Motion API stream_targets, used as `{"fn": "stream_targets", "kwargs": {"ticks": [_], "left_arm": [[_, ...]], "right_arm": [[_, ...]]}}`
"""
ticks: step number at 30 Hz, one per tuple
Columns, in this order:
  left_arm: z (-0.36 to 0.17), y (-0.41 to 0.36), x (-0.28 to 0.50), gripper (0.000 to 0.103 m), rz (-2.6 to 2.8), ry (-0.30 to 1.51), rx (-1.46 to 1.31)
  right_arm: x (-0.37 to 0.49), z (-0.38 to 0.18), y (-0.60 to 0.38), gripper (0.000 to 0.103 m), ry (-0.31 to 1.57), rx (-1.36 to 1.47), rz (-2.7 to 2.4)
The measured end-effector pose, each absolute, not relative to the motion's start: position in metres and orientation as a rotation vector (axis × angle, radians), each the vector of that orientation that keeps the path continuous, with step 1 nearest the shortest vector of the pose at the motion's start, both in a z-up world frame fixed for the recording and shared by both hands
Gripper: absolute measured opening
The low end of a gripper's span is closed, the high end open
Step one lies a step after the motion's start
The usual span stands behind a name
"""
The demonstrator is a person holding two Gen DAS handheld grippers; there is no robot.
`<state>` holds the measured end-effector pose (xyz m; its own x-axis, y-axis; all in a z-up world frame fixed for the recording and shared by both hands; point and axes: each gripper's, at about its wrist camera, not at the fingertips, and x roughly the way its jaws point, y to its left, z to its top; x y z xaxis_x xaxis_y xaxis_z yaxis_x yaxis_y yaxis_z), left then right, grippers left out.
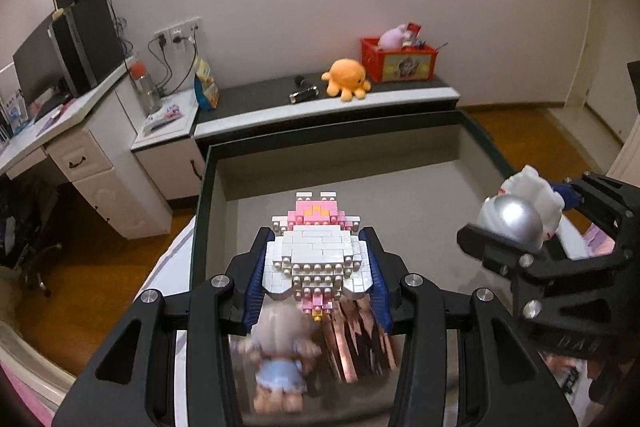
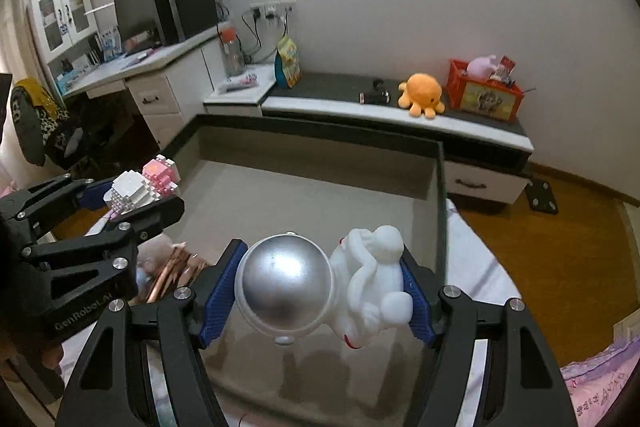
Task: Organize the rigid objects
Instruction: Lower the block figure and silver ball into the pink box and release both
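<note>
The blue-padded fingers (image 1: 256, 281) of the left gripper (image 1: 318, 275) are closed against both sides of a white and pink brick-built figure (image 1: 316, 253), which is held between them with its pink head pointing away from the camera. The fingers (image 2: 218, 291) of the right gripper (image 2: 320, 295) are clamped on a white astronaut figurine (image 2: 344, 291); its silver helmet is pressed by the left pad and its white body by the right pad, so the figurine is held lying crosswise between them. Both held toys are seen above a large dark-rimmed box (image 1: 400, 187) with a grey floor, which is set on a light bed surface (image 2: 480, 267). At the near edge of that box, below the left gripper, a small blurred doll (image 1: 280, 359) in a blue dress is seen beside a stack of brownish cards (image 1: 360, 339). Well behind the box, an orange plush octopus (image 1: 346, 79) and a red crate (image 1: 398, 59) are placed on a low dark-topped cabinet (image 1: 256, 99).
</note>
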<state>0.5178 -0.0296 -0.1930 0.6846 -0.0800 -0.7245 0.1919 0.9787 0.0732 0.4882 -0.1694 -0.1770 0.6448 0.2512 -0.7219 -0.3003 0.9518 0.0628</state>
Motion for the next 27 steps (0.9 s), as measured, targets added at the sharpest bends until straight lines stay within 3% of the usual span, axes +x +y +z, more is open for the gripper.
{"fn": "stream_targets", "kwargs": {"ticks": [15, 16, 17, 19, 27], "left_arm": [[-0.228, -0.032, 0.555, 0.045, -0.104, 0.915, 0.157], [-0.227, -0.032, 0.554, 0.052, -0.096, 0.910, 0.158], [-0.226, -0.030, 0.554, 0.065, -0.081, 0.911, 0.156], [-0.222, -0.023, 0.550, 0.076, -0.060, 0.895, 0.127], [-0.177, -0.003, 0.490, 0.100, -0.043, 0.734, 0.077]], "right_arm": [[0.521, -0.204, -0.164, 0.073, 0.923, -0.092, 0.270], [0.521, -0.202, -0.164, 0.073, 0.917, -0.094, 0.267], [0.521, -0.200, -0.165, 0.073, 0.915, -0.095, 0.258], [0.517, -0.197, -0.167, 0.077, 0.904, -0.087, 0.258], [0.476, -0.165, -0.173, 0.084, 0.806, -0.030, 0.276]]}}
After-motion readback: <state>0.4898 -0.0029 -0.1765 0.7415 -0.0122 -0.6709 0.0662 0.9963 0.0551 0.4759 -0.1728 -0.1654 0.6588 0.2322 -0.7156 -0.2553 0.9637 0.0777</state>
